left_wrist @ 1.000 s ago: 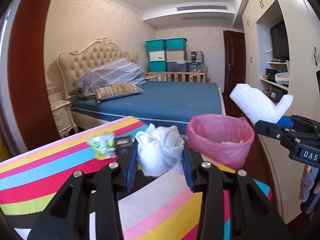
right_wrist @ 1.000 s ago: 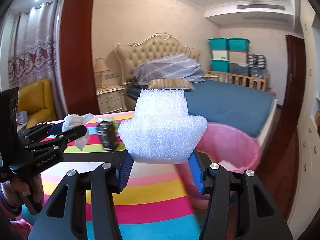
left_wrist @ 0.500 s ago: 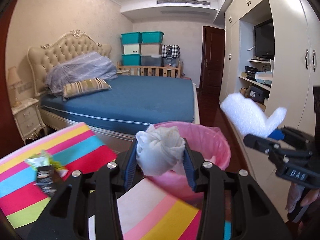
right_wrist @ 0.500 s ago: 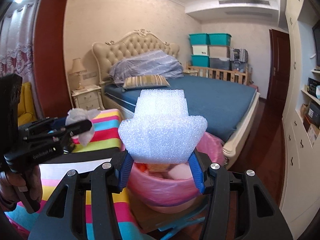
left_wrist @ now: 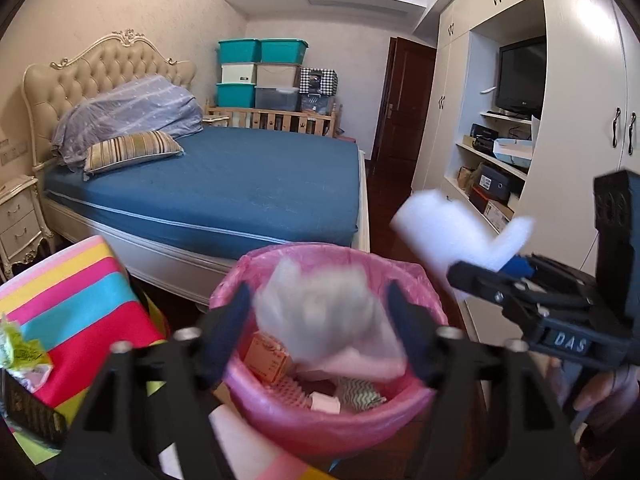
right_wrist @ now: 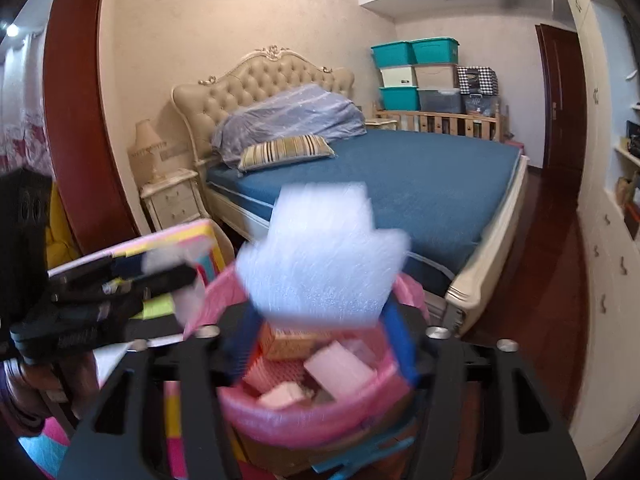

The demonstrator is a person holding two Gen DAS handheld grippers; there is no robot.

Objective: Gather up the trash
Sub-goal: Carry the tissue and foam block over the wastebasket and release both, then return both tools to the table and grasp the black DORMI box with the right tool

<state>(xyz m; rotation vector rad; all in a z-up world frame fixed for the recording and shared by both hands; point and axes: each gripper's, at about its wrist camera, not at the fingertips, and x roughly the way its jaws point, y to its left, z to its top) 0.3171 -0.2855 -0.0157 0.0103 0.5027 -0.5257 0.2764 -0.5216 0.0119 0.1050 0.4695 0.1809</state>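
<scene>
Now both hand-held grippers (left_wrist: 316, 322) (right_wrist: 320, 330) tilt over bin (left_wrist: 424, 394).

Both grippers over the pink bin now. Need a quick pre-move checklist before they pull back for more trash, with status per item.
1. Left gripper over the bin: ok.
2. Right gripper over the bin: ok.
3. Tissue wad free of the left fingers, which have just been opening: ok, gaps show.
4. Foam block clear of the right fingers, also just opening: cannot tell, blurred.
5. Both pieces inside the bin: not ok, neither is in yet.
6. Trash left on the striped cloth: ok, green wrapper.
</scene>
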